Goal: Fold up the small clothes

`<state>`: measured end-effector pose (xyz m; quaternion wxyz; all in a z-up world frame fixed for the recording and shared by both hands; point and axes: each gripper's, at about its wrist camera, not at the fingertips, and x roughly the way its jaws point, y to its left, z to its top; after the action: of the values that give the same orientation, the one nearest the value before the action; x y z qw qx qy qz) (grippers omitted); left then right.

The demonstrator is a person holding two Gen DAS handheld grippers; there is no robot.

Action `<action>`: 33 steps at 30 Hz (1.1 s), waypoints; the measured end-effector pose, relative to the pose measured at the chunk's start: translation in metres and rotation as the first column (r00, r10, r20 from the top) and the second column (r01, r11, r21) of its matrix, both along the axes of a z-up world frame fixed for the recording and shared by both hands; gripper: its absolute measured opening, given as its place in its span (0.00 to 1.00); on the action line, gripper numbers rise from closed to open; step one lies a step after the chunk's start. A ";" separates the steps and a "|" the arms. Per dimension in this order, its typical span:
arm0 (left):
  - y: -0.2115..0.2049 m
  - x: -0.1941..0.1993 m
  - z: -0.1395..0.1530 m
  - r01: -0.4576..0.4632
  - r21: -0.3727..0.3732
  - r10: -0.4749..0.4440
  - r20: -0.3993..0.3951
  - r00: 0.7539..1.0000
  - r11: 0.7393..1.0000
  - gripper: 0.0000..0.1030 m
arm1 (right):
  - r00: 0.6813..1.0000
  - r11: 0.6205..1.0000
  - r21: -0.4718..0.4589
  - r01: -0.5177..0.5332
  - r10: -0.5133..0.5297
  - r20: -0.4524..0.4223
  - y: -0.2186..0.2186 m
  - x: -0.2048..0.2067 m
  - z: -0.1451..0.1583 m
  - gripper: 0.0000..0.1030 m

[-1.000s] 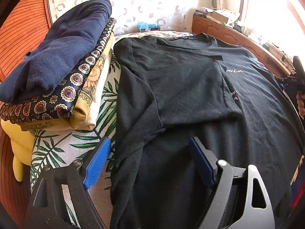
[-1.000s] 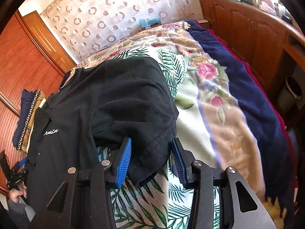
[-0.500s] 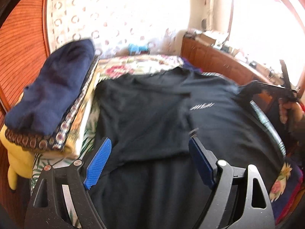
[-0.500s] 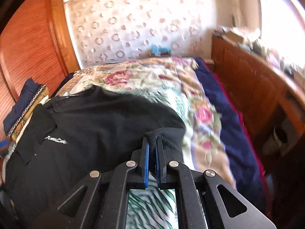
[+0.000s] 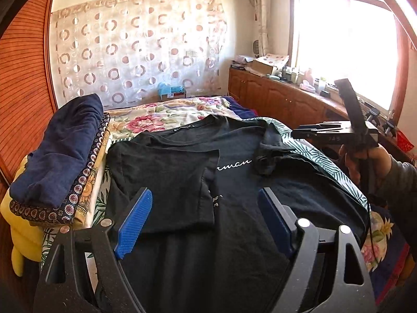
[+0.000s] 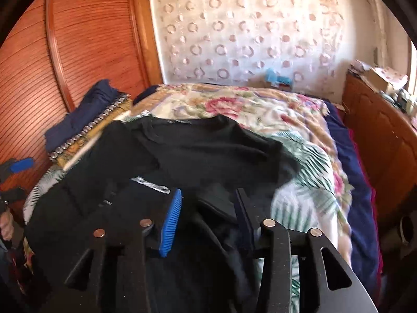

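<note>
— What are your hand-held grippers doing?

— My left hand-held gripper [image 5: 203,221] hangs above the black T-shirt [image 5: 234,208] with its blue pads wide apart and nothing between them. My right hand-held gripper [image 6: 208,216] is opening its jaws; the black sleeve [image 6: 216,203] lies between the pads, but the picture is blurred and I cannot tell whether a pad touches it.

— And where is the shirt?

— Spread across the bed [image 5: 166,109], on the floral and leaf-print cover, neck towards the far wall. The left sleeve side is folded in over the chest, its edge just beside the white script lettering [image 5: 234,164]. On the other side the sleeve lies bunched up near the lettering.

— Anything beside it?

— A stack of folded clothes [image 5: 60,156] lies at the left edge of the bed, a navy piece on top, a patterned one under it, yellow at the bottom. From the left camera I see my right hand [image 5: 365,161] gripping its tool's handle near the wooden cabinets [image 5: 273,96] under the window.
</note>
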<state>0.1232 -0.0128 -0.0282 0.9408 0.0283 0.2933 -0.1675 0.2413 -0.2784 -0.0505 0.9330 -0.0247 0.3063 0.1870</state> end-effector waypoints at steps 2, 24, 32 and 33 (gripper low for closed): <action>0.000 -0.001 -0.002 0.000 -0.007 -0.001 0.000 1.000 1.000 0.82 | 0.998 0.999 -0.004 0.054 -0.054 -0.027 -0.011 0.010 -0.002 0.43; 0.004 -0.008 -0.013 -0.011 -0.034 0.010 -0.019 1.000 0.999 0.82 | 0.980 0.990 -0.117 0.078 -0.098 -0.174 0.021 0.079 -0.016 0.06; 0.014 -0.008 -0.014 -0.036 -0.035 0.036 -0.024 0.999 0.999 0.82 | 0.998 0.995 -0.090 0.043 -0.047 -0.041 0.057 0.084 0.034 0.04; 0.015 -0.008 -0.014 -0.040 -0.036 0.039 -0.024 0.999 0.999 0.82 | 0.999 0.995 -0.092 0.029 -0.032 -0.031 0.064 0.085 0.037 0.04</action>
<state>0.1151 0.0023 -0.0426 0.9408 0.0034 0.3016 -0.1546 0.3263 -0.2139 -0.0134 0.9286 -0.0596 0.3302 0.1587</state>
